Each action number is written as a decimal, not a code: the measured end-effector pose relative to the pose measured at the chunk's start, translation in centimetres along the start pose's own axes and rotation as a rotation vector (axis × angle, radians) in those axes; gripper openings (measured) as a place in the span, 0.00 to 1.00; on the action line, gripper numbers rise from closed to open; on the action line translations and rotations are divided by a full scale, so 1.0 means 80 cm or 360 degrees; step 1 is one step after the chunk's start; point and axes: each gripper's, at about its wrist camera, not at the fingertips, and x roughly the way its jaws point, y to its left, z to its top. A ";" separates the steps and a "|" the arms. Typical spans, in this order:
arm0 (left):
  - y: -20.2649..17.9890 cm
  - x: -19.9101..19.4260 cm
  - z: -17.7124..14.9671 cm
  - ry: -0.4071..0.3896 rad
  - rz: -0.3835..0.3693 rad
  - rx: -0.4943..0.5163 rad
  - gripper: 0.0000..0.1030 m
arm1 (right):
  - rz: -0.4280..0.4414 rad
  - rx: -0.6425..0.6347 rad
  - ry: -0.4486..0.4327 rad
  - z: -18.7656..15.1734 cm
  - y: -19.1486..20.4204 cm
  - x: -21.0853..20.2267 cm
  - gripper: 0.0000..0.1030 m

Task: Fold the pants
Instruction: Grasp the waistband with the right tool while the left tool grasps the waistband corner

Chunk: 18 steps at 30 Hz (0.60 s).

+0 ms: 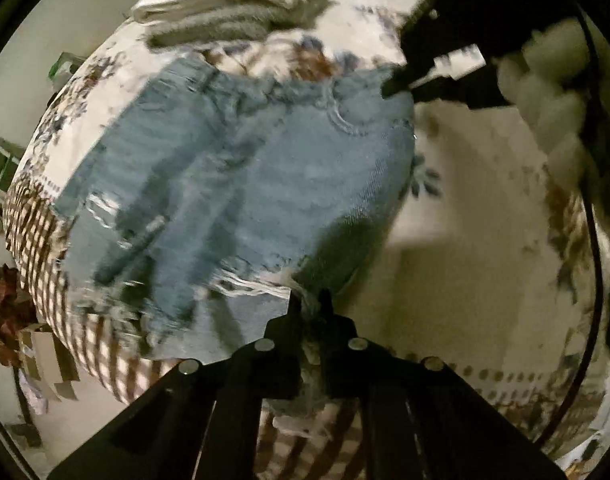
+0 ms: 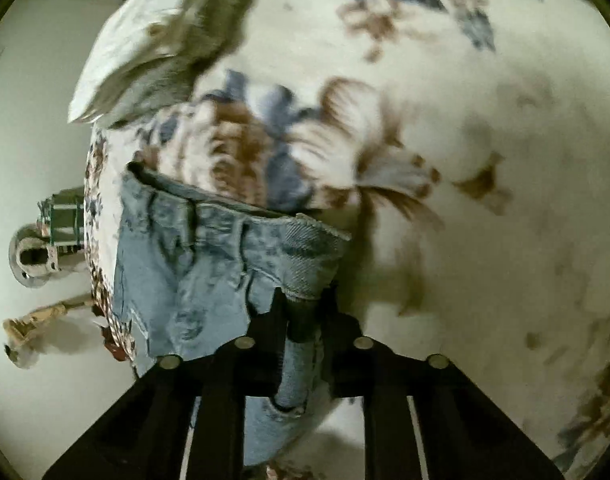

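Light blue ripped jeans point(image 1: 241, 184) lie across a floral bedspread point(image 1: 465, 240), waistband at the far side, frayed leg end near me. My left gripper point(image 1: 309, 300) is shut on the frayed denim edge at the near end. My right gripper point(image 1: 389, 88) shows at the upper right of the left wrist view, pinching the waistband corner. In the right wrist view the right gripper point(image 2: 305, 300) is shut on the waistband corner of the jeans point(image 2: 193, 264), which hang a little over the bedspread point(image 2: 485, 160).
A stack of folded white and grey cloth point(image 1: 229, 8) sits at the far edge of the bed, also in the right wrist view point(image 2: 161, 52). The bed's checked border point(image 1: 45, 240) drops to a pale floor point(image 2: 25, 128) with small objects at left.
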 end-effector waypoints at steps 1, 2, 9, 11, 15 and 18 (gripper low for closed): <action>0.013 -0.009 0.004 -0.0016 -0.0017 -0.0020 0.04 | 0.0007 0.0003 -0.0010 -0.001 0.011 -0.008 0.12; 0.024 -0.018 0.005 -0.0026 -0.0045 -0.0041 0.04 | 0.0019 0.0004 -0.0024 -0.002 0.025 -0.018 0.12; 0.147 -0.074 0.038 -0.0180 -0.0144 -0.0249 0.04 | 0.0025 -0.0077 -0.0127 -0.005 0.164 -0.071 0.11; 0.188 -0.070 0.047 -0.0176 -0.0163 -0.0325 0.04 | -0.0021 -0.0155 -0.0132 0.004 0.226 -0.059 0.11; 0.274 -0.044 0.058 -0.0126 -0.0244 -0.0550 0.04 | -0.0113 -0.0231 -0.0109 0.029 0.307 -0.015 0.11; 0.333 -0.006 0.069 -0.0052 -0.0292 -0.0689 0.04 | -0.0219 -0.0258 -0.0054 0.057 0.363 0.052 0.11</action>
